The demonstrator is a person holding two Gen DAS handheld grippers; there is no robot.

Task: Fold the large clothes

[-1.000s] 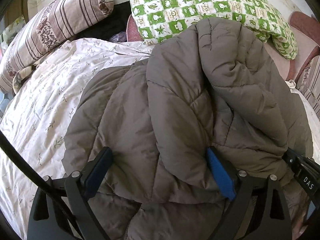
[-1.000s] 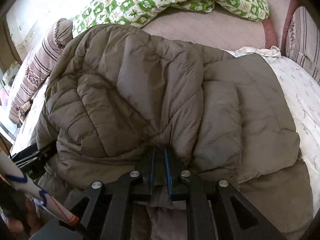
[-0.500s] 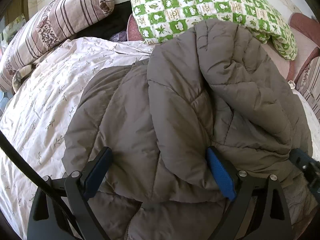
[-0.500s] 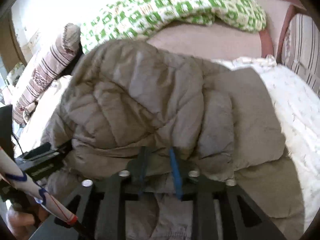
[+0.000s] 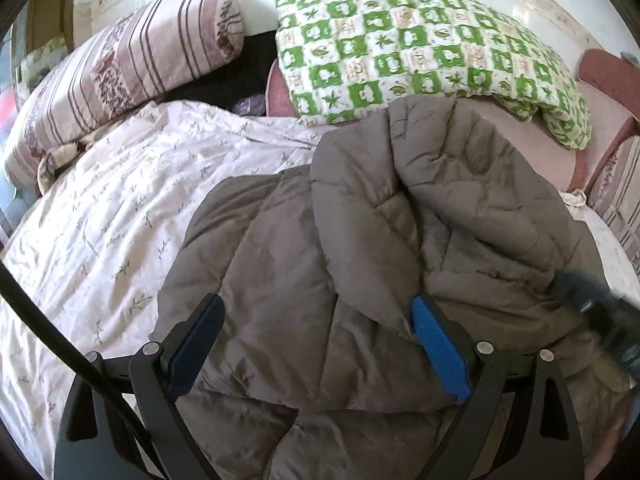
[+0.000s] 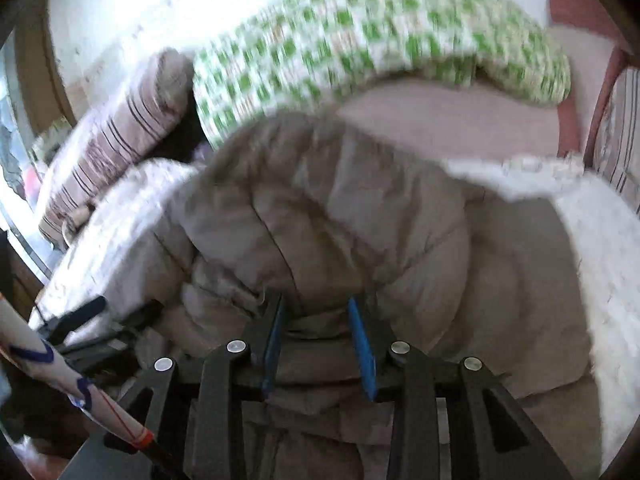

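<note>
- The bed (image 5: 100, 240), under a pale sprigged sheet, carries everything; a striped bolster (image 5: 120, 68) and a green checked pillow (image 5: 400, 48) lie at its head.
- The grey padded jacket (image 5: 320, 260) lies across the bed, one puffy panel folded over its middle and standing in a loose hump.
- The left claw (image 5: 316, 344) has its pads wide apart, hovering over the jacket's near edge and clamping nothing.
- The right claw (image 6: 320, 340) is opening; a ridge of the jacket sits between its pads, which seem not to press it.
- Risk, as I judge it: the springy filling may push the fold back open once released, or the slick shell may slide off the hump.
- The right-wrist view is blurred, so contact there is uncertain.
</note>
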